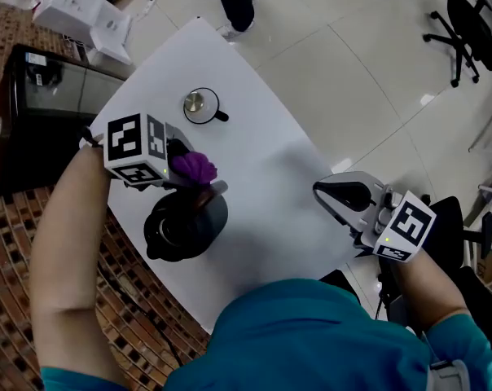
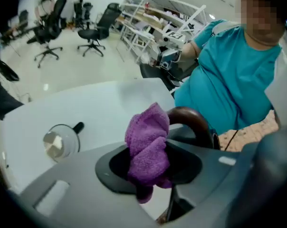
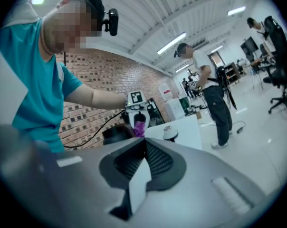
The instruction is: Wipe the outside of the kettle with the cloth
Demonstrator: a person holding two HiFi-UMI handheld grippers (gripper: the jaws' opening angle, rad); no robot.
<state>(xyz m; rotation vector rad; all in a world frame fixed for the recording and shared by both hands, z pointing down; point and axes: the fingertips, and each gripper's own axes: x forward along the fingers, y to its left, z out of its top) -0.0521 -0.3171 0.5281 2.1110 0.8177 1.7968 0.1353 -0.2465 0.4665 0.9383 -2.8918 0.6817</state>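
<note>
Purple cloth [image 1: 193, 168] clamped in left hand-held gripper [image 2: 148, 167], against the black kettle [image 1: 185, 226] handle (right hand-held gripper [image 1: 323, 192] jaws together, empty, well apart).

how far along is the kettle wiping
Done: left gripper is shut on the purple cloth. In hand: cloth held at the black kettle, by its handle. Left: wiping the body, nothing shows how much; right gripper hangs apart, shut and empty.

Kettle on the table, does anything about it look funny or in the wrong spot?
A little. The kettle looks open on top, and a round lid-like piece lies apart from it on the table. I see nothing spilled or broken. The purple cloth is pinched in the left gripper.
</note>
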